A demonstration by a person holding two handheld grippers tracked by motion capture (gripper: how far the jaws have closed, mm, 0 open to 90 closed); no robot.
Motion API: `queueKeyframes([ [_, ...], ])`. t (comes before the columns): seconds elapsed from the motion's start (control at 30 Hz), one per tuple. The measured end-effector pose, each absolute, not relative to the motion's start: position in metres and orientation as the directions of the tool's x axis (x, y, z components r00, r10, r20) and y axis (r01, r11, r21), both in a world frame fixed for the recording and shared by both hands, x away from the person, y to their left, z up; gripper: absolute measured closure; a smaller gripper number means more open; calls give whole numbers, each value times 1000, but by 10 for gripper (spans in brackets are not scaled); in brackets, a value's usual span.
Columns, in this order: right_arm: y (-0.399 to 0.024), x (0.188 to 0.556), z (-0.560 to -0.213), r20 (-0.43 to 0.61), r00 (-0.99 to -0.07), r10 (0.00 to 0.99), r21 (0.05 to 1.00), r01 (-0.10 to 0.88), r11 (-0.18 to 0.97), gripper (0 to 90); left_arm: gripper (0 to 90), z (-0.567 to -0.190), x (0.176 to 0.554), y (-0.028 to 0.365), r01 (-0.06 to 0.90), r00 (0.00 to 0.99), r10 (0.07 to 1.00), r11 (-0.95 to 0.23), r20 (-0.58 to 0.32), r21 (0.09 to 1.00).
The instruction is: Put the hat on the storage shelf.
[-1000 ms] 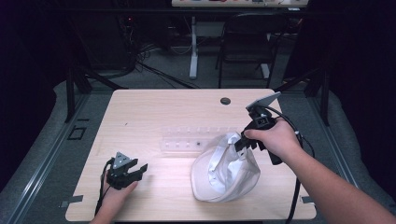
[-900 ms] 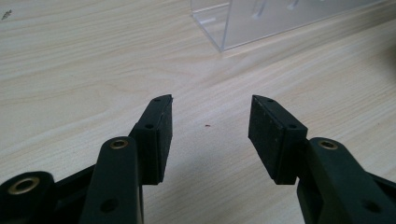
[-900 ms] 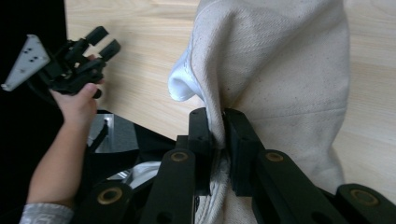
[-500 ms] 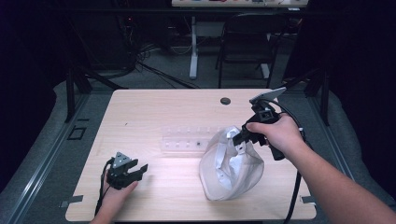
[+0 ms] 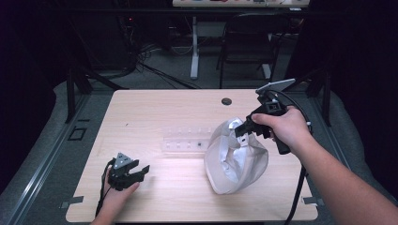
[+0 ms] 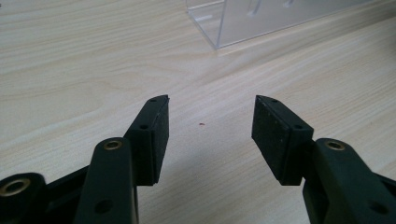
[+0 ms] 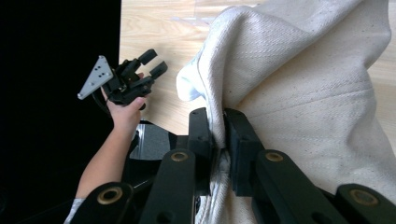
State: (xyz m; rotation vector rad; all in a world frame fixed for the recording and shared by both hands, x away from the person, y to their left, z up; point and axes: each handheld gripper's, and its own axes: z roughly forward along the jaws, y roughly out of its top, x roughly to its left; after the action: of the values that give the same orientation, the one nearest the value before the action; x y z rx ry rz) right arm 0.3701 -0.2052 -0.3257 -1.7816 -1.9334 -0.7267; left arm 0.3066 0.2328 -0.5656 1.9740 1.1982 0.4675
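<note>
Dark room around my wooden counter [image 5: 155, 112]. Toward its right side I have the white cloth bag [image 5: 234, 161] lifted, its fold pinched in my right hand-held gripper [image 7: 218, 135]. Near the front left, my left hand-held gripper [image 6: 210, 128] rests spread wide, a clear plastic box [image 6: 261, 18] just ahead.

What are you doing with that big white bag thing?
A person holds a gripper in each hand at a wooden table. The right gripper is pinched shut on the edge of a cream cloth bag and holds that edge up, while the bag's bottom rests on the table. The left gripper sits low near the front left of the table, jaws open and empty. A clear plastic box lies just left of the bag.
</note>
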Motion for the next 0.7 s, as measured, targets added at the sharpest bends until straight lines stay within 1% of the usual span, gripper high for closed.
queueKeyframes([
  [0.2, -205, 374, -316, 644, -97, 759, 112, 993, 31, 822, 427, -564, 304, 231, 575, 485, 871, -251, -77, 779],
  [0.3, -206, 376, -311, 656, -96, 749, 120, 993, 23, 822, 404, -563, 303, 229, 567, 494, 867, -266, -64, 780],
  [0.43, -207, 379, -304, 662, -98, 743, 131, 991, 14, 822, 405, -561, 302, 227, 561, 496, 866, -270, -57, 782],
  [0.53, -209, 380, -301, 664, -104, 740, 138, 990, 16, 822, 423, -557, 300, 225, 549, 505, 861, -261, -66, 794],
  [0.63, -210, 383, -296, 672, -97, 734, 151, 988, -8, 821, 474, -554, 297, 220, 550, 520, 852, -283, -57, 786],
  [0.7, -211, 386, -295, 672, -100, 734, 155, 988, -8, 822, 510, -552, 296, 218, 549, 526, 847, -275, -71, 790],
])
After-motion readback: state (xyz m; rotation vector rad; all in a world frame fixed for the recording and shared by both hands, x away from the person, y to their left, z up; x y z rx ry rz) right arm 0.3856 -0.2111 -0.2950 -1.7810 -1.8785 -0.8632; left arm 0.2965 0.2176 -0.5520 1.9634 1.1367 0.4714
